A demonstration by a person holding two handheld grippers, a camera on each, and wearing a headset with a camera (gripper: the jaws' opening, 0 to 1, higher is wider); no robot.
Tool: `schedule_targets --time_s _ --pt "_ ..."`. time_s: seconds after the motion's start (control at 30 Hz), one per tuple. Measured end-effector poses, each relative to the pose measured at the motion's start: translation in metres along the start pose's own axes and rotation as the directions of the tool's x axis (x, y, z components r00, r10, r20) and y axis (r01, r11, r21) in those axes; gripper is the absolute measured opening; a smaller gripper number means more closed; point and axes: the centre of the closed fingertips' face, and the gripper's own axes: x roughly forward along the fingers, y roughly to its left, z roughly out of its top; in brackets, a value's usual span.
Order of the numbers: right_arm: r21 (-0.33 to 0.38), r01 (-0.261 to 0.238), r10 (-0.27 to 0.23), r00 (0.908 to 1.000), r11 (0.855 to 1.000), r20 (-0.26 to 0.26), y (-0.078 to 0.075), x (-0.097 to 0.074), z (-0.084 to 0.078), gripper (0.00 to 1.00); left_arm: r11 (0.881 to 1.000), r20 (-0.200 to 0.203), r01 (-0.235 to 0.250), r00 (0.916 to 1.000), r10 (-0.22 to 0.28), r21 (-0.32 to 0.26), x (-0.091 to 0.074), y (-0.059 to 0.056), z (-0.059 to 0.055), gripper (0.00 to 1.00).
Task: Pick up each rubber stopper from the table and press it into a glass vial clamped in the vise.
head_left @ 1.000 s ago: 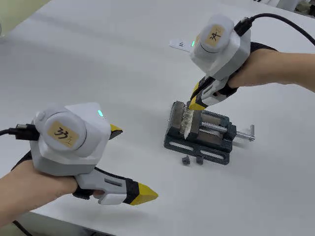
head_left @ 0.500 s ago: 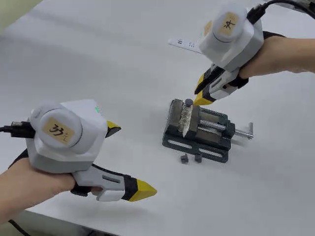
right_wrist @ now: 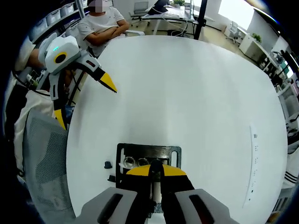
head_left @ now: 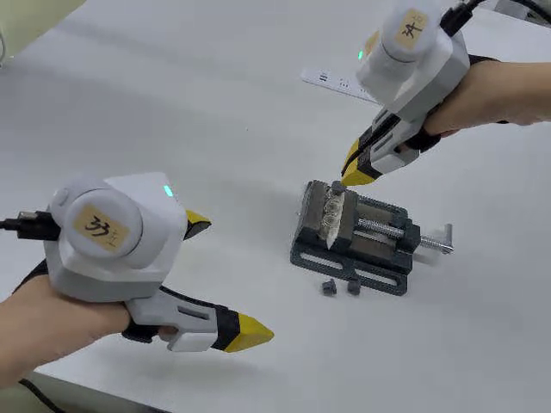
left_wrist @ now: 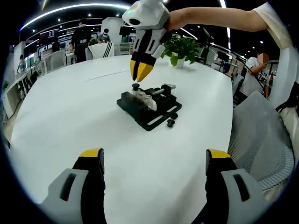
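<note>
Bearing down with right gripper point(head_left: 349, 179), jaws closed together, tips touching the stopper point(head_left: 338, 186) directly below, upright in the vise point(head_left: 392, 245); holding left gripper point(head_left: 225, 277) wide open, well away from the vise, leaving two loose stoppers point(head_left: 329, 288) beside its base

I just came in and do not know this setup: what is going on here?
A person holds a gripper in each hand at a white table. The right gripper, jaws shut, points down just above a dark stopper sitting on a glass vial in the vise. Two more stoppers lie on the table in front of the vise. The left gripper hovers open, off to the side.
</note>
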Motion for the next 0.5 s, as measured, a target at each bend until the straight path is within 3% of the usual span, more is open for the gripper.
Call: schedule_targets --time_s 0.5 --pt "-0.005 -0.017 0.016 0.9997 1.000 -0.018 -0.0043 0.0090 -0.0033 0.01 1.000 -0.016 0.007 0.9998 -0.008 -0.010 0.0010 -0.0032 -0.0060 0.89"
